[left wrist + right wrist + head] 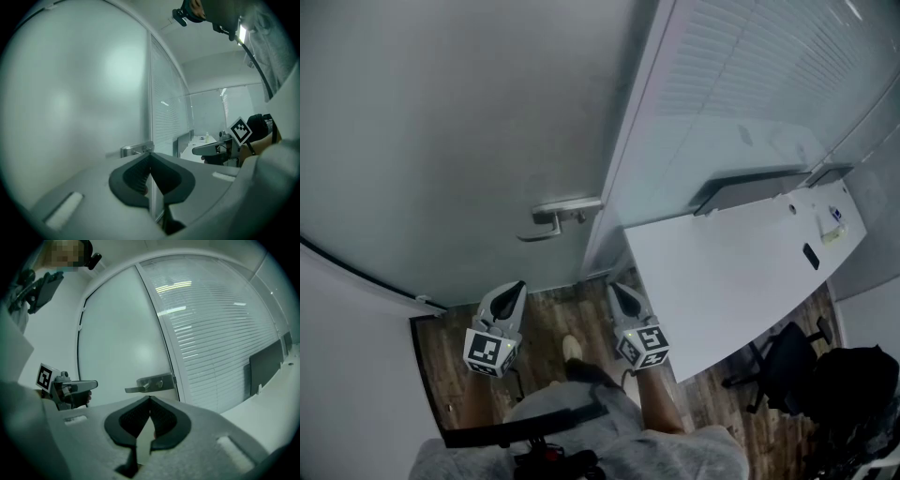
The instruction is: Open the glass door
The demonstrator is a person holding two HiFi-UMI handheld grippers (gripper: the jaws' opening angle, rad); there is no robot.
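Observation:
A frosted glass door [441, 131] stands closed ahead, with a metal lever handle [555, 215] at its right edge. The handle also shows in the left gripper view [136, 149] and the right gripper view [151, 383]. My left gripper [516, 287] hangs below and left of the handle, jaws shut and empty [150, 159]. My right gripper [613, 289] is below and right of the handle, its tips together with nothing between them [150, 401]. Both point toward the door, short of it.
Right of the door runs a glass partition with blinds [750, 84]. A white desk [731, 272] sits behind it, with a black monitor [750, 187] and small items. A black office chair [792, 361] stands at the lower right. The floor is wood [544, 323].

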